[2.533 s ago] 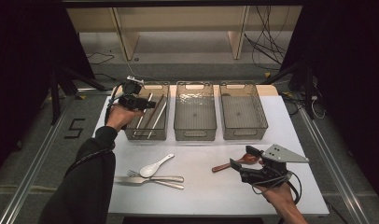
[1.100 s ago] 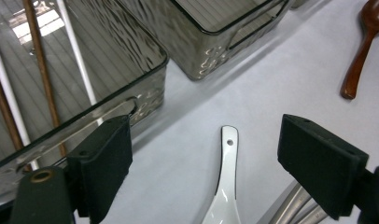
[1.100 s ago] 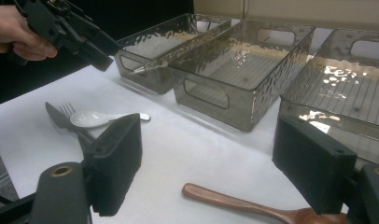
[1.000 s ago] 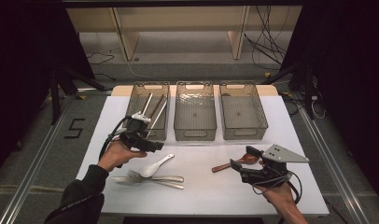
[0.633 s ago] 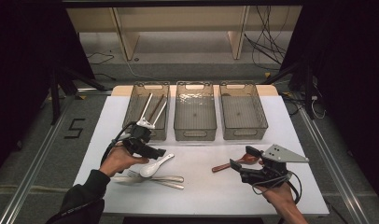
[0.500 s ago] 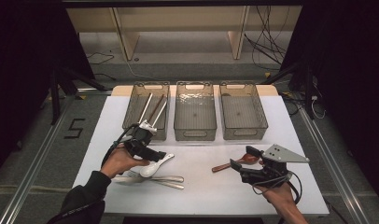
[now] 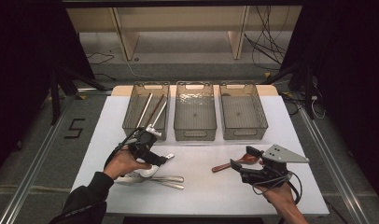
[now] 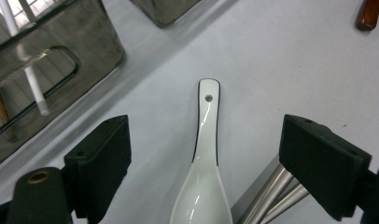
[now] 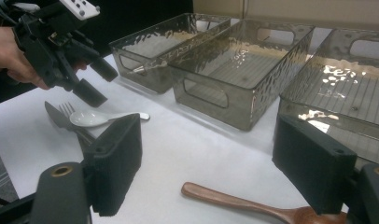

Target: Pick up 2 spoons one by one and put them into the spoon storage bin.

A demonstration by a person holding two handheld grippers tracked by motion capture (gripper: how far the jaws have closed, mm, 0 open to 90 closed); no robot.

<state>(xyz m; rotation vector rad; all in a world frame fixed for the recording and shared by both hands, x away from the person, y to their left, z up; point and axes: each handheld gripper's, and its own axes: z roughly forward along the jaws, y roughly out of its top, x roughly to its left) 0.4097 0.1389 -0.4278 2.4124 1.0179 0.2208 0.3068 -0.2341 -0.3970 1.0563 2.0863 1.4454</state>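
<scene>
Bench (image 7: 295, 140): white-topped, carrying everything listed below.

Three clear bins, in a row along the far edge of the bench. Left bin (image 7: 131, 122) holds long utensils, among them a white stick (image 8: 24, 70) and metal handles. Middle bin (image 7: 195, 133) and right bin (image 7: 243, 130) stand just beside it, side by side.

Left hand-held gripper (image 7: 156, 159): held in the person's left hand (image 7: 122, 162), near the front-left corner of the bench, just in front of the left bin. Jaws spread wide, one on each side of the white spoon, touching nothing in the left gripper view. Also seen in the right gripper view (image 9: 87, 81), above the cutlery.

Right hand-held gripper (image 7: 241, 161): held in the person's right hand (image 7: 281, 196), near the front-right corner of the bench, with a grey three-cornered plate on top. Jaws spread wide, holding nothing; the wooden spoon lies between them in the right gripper view.

Wooden spoon (image 7: 234, 162): brown, flat on the bench in front of the right bin, handle towards the middle.

Fork (image 9: 68, 112) and metal handles (image 7: 171, 181): flat on the bench near the front edge, just beside the white spoon.

White spoon (image 8: 204, 154): ceramic, dark-edged, with a hole at the handle end; flat on the bench between the left jaws, handle away from the hand.
</scene>
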